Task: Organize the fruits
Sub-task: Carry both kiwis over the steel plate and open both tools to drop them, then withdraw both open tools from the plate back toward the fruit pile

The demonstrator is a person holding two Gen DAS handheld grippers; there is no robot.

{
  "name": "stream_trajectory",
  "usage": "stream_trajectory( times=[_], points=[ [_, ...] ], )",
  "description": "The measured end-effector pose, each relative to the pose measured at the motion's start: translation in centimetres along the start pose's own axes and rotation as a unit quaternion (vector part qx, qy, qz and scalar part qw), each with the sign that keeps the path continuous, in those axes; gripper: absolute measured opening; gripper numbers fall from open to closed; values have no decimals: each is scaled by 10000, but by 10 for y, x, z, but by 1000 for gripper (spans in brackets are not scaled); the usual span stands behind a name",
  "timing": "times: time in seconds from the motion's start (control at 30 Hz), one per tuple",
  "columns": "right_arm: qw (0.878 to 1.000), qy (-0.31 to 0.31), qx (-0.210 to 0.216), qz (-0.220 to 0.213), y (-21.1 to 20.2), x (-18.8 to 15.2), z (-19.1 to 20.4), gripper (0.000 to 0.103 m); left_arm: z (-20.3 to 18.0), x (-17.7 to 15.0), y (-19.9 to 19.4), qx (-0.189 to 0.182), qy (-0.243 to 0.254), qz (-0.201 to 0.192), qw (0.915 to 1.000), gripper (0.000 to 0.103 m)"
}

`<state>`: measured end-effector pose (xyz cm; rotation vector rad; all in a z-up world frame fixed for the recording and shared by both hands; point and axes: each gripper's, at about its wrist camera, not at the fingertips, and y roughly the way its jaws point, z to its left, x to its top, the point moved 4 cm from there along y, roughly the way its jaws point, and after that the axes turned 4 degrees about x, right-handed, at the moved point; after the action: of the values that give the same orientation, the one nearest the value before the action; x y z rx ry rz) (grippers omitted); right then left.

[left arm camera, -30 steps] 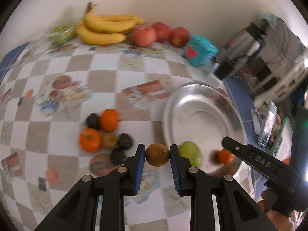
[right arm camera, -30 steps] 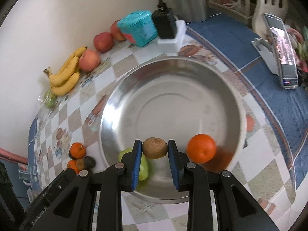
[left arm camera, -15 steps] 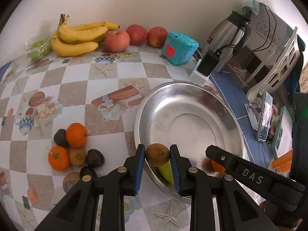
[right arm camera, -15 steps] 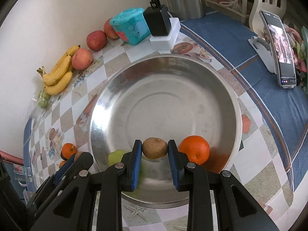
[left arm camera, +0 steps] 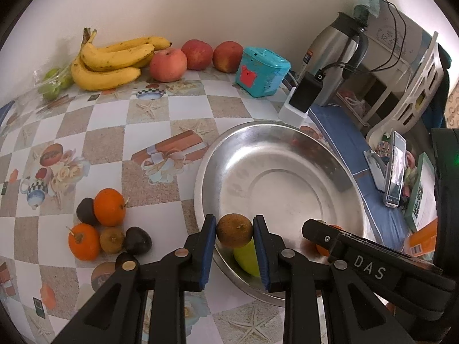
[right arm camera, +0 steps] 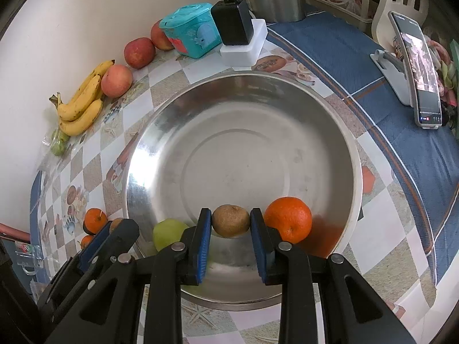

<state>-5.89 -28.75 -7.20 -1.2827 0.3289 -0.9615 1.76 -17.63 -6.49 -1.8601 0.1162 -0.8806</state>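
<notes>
While over bowl [right arm camera: 348, 143], kiwis [right arm camera: 231, 220] clamped.

green pear [left arm camera: 246, 259]: left gripper's finger [left arm camera: 262, 253] is covering its right side | orange [left arm camera: 322, 248] in bowl: right gripper's finger [left arm camera: 358, 258] is hiding most of it | bagged green fruit [right arm camera: 58, 143]: kind is staying too blurred to tell

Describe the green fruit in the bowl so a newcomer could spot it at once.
Find the big steel bowl on the checkered tablecloth. At its near edge lie two loose fruits, partly hidden behind the grippers. The green fruit is the smooth, pale yellow-green one on the left in the right wrist view, unlike the bright orange opposite it.
</notes>
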Motion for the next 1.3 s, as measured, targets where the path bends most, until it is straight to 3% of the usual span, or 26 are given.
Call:
stream_trajectory(
  times=[0.17,0.47,0.8,1.03,1.3],
  points=[
    [10000,-45,-38,-70,-3,2,1,32,1,0,1,14,-10,5,10000,38],
    [9999,-38,-10,-167,-7,4,1,33,5,3,-4,66,-87,-46,9999,44],
    [9998,-58,6,-197,-8,4,1,33,20,5,-7,216,-329,-3,9992,44],
    [9998,-88,7,-166,-7,5,1,33,38,7,-9,313,-709,88,9970,45],
    [9998,-136,23,-149,-7,4,4,33,75,3,-13,536,-1423,368,9877,47]
  ],
)
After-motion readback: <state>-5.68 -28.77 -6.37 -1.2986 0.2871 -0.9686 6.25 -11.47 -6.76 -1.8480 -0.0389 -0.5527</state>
